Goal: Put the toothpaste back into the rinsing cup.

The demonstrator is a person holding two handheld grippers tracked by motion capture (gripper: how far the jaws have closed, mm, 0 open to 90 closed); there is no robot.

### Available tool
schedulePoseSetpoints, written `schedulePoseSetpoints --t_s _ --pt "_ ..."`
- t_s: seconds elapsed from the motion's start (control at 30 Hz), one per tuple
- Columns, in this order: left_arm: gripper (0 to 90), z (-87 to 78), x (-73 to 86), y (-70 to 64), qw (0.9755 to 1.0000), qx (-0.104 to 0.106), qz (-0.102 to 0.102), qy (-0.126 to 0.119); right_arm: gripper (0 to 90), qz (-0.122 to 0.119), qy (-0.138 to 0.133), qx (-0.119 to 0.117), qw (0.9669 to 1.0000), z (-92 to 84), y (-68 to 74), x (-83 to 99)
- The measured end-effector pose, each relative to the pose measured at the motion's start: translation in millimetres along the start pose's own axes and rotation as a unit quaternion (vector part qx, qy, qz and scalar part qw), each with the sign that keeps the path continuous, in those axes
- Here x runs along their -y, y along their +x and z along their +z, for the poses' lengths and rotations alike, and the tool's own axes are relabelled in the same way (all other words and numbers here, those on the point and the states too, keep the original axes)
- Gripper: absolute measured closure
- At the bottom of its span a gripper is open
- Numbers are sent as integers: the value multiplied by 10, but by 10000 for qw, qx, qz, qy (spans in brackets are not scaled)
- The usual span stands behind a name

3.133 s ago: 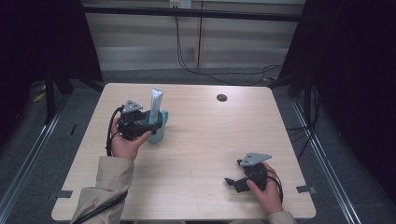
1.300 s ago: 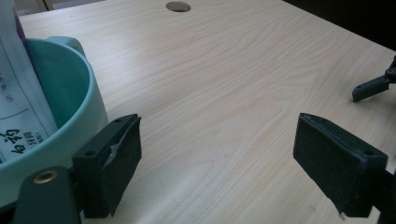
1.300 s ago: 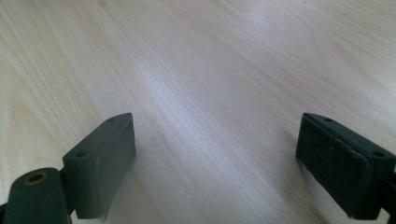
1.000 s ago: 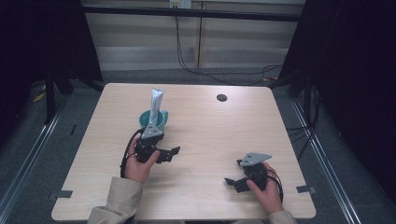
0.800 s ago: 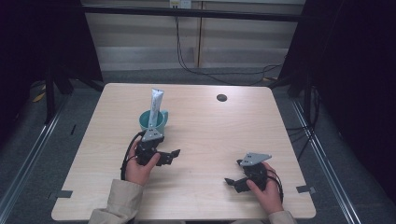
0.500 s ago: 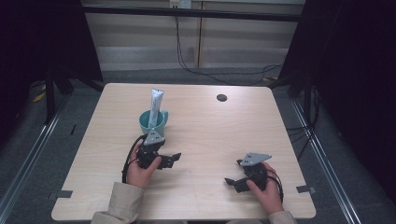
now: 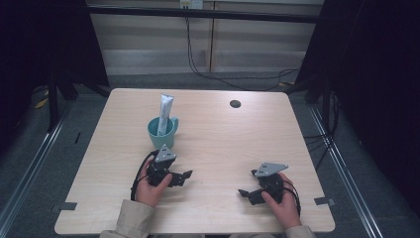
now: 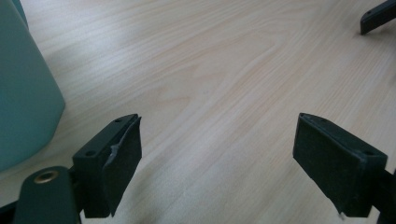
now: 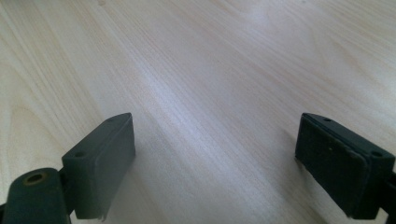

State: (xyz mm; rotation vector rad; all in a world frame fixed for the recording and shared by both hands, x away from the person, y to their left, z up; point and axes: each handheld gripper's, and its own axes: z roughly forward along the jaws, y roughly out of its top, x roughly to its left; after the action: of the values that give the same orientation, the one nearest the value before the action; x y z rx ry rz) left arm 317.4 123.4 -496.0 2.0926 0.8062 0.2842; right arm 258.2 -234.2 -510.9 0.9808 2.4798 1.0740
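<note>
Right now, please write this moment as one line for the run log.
left gripper: open, empty, on table | right gripper: open, empty, on table | toothpaste tube: upright in teal mug | table: light wood

table [image 7: 223, 134]: pale wood grain, smooth, matt | mug [image 7: 161, 133]: teal, smooth | fingers [image 8: 116, 158]: black, matt

One teal mug [image 7: 162, 130] is counted on one wooden table [image 7: 237, 139], one white tube [image 7: 164, 113] is seen standing in it, two grippers (one per hand) are counted, left gripper [image 7: 184, 175], right gripper [image 7: 243, 193], one dark round hole [image 7: 235, 103] is seen.
</note>
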Motion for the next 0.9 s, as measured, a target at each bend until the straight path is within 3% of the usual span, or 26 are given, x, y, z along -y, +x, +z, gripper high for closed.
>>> schedulePoseSetpoints --t_s 0.37,0.4,0.9 --pt "155 22 96 -40 9996 -89 211 178 113 29 4 20 10000 -7 8 5" --pt "155 26 105 -50 9997 -81 158 163 113 28 1 21 10000 -6 8 5" --pt "156 48 124 -109 9981 -237 424 379 113 29 3 20 10000 -7 8 5"
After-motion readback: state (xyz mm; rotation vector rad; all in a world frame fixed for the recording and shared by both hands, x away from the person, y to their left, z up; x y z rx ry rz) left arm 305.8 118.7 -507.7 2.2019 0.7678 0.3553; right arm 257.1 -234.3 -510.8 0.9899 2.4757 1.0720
